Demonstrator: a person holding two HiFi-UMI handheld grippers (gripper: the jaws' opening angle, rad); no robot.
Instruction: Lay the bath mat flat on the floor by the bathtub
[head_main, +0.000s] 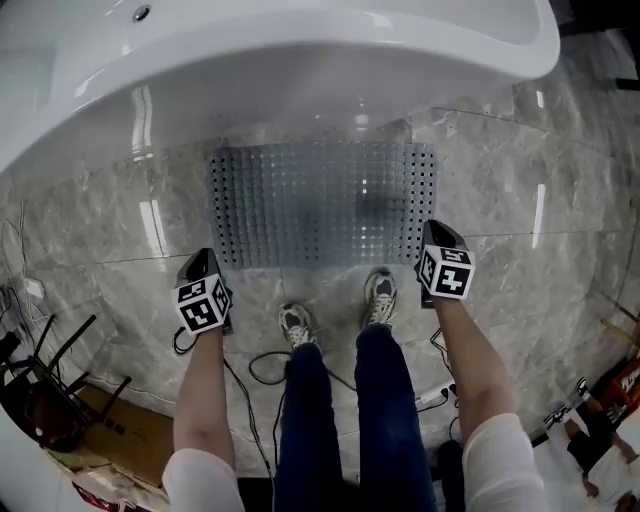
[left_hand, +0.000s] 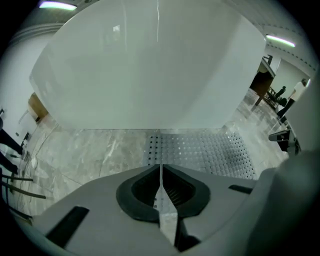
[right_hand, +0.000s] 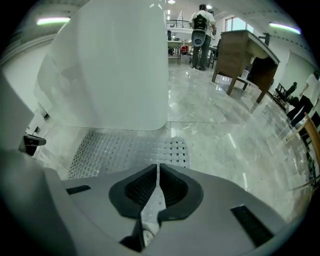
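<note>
The grey, perforated bath mat (head_main: 320, 205) lies spread flat on the marble floor against the white bathtub (head_main: 300, 70). My left gripper (head_main: 203, 257) hangs in the air over the mat's near left corner, and my right gripper (head_main: 436, 230) is over its near right corner. Both are shut, with nothing between their jaws. In the left gripper view the closed left gripper (left_hand: 161, 167) points past the mat (left_hand: 200, 152) at the tub wall (left_hand: 150, 65). In the right gripper view the closed right gripper (right_hand: 158, 167) sits above the mat's right end (right_hand: 125, 150).
The person's two shoes (head_main: 297, 325) stand just behind the mat. Black cables (head_main: 265, 365) and a power strip (head_main: 435, 397) lie on the floor near the feet. A black folding stand (head_main: 45, 380) is at the left. A wooden desk (right_hand: 245, 55) and a distant person (right_hand: 201, 30) are beyond the tub.
</note>
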